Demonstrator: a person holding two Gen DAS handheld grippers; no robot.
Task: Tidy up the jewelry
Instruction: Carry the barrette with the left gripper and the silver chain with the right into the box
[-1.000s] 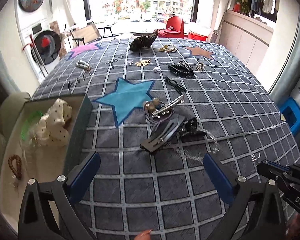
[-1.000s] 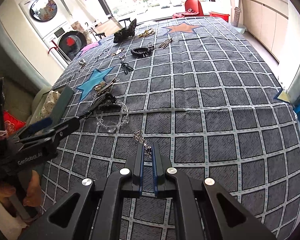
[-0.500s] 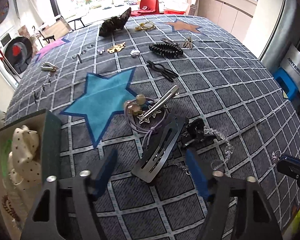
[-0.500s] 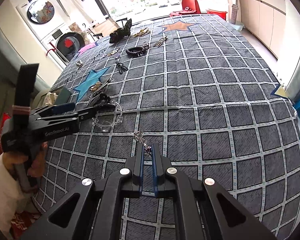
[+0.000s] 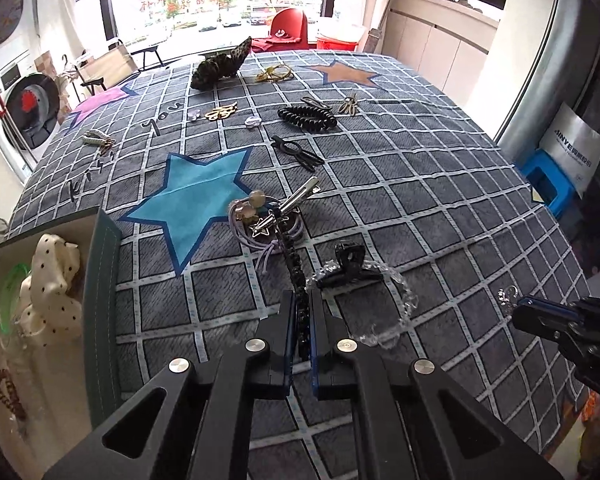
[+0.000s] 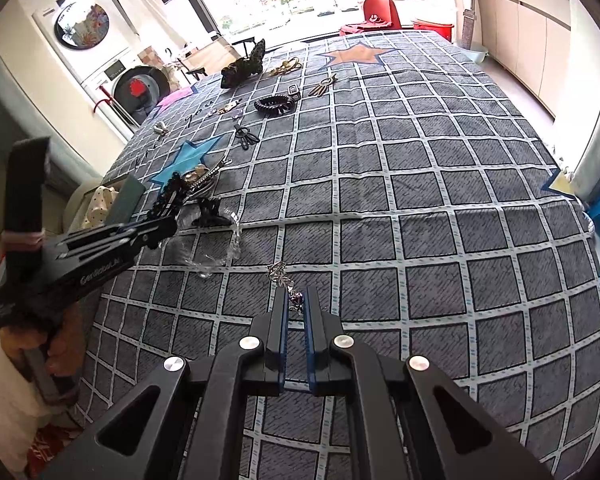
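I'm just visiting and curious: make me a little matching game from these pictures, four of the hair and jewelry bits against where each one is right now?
Things:
1. black hair clip
2. silver charm chain
3. polka-dot bow
4. black coil hair tie

Places:
A. inside the open box
B. lying on the blanket, far side
C. pinched in the left gripper
D. pinched in the right gripper

Pairs: 1-C, 2-D, 3-A, 4-B
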